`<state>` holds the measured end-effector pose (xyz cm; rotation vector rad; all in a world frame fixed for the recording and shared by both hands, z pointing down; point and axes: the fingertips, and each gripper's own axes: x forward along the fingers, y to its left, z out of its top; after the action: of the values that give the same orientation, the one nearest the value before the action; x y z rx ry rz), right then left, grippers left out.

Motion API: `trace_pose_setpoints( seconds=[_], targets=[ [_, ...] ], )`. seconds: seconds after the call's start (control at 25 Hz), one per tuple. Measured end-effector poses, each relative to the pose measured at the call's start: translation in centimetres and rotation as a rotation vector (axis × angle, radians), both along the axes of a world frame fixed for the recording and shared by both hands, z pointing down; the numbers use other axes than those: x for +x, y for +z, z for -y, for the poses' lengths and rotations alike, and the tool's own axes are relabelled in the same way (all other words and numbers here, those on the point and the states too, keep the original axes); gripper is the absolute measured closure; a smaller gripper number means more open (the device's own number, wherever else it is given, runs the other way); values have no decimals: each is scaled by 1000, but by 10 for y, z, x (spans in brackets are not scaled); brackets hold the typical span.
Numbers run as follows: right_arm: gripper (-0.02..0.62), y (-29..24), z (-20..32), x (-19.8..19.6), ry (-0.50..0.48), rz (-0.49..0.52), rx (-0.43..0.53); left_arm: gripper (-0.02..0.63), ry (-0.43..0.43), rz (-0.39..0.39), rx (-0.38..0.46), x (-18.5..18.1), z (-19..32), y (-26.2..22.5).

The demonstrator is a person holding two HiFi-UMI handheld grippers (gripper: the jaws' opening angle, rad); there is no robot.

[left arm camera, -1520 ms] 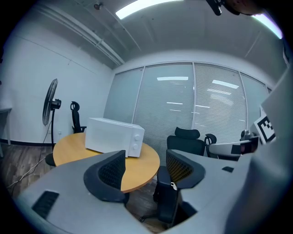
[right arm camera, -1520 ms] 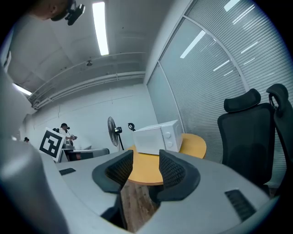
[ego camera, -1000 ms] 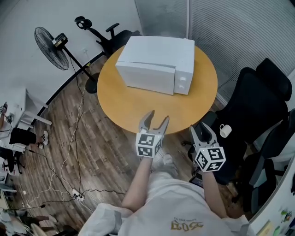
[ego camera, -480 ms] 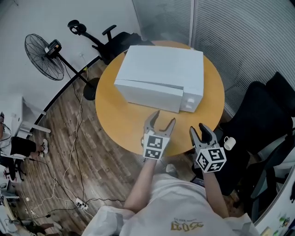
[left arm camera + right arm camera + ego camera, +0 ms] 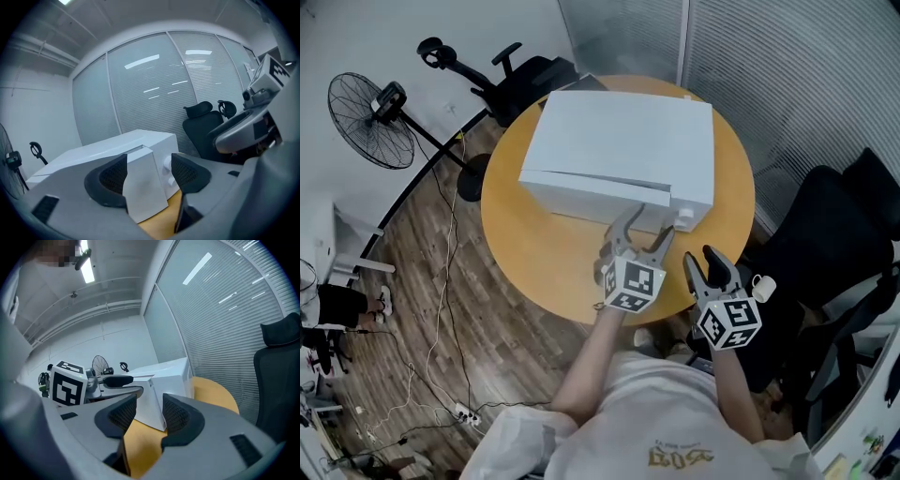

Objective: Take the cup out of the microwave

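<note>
The white microwave [image 5: 619, 141] stands on the round wooden table [image 5: 534, 253] with its door shut, so I cannot see inside it. My left gripper [image 5: 647, 227] is open just in front of the door's right edge, beside the knobs [image 5: 682, 221]. Its jaws have widened a little in the last second. In the left gripper view the microwave's front corner [image 5: 140, 187] shows between the jaws, untouched. My right gripper [image 5: 701, 259] hangs open and empty at the table's near right rim. In the right gripper view it points at the microwave [image 5: 171, 376].
A small white mug [image 5: 761, 288] rests on the black office chair [image 5: 825, 234] right of the table. Another chair [image 5: 520, 75] and a standing fan [image 5: 366, 108] are at the far left. Cables [image 5: 441, 309] trail over the wood floor. A blind-covered glass wall runs behind.
Both grippers have moved forward toward the microwave. The left one went furthest, from the table's near edge up to the door's right side, and it rolled.
</note>
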<state>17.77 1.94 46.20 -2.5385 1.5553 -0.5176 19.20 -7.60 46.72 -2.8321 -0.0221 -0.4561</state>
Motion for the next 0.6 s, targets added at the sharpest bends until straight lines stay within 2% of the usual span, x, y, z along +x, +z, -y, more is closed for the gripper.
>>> trace_pose_setpoints(
  seconds=[0.44,0.6],
  targets=[
    [426,-1,-1,22,-84,22,22,314,-57,43,112,29,-3,1],
    [426,-3,-3,38,-117,18,39,316,-87,82,223,39,-5,8]
  ],
)
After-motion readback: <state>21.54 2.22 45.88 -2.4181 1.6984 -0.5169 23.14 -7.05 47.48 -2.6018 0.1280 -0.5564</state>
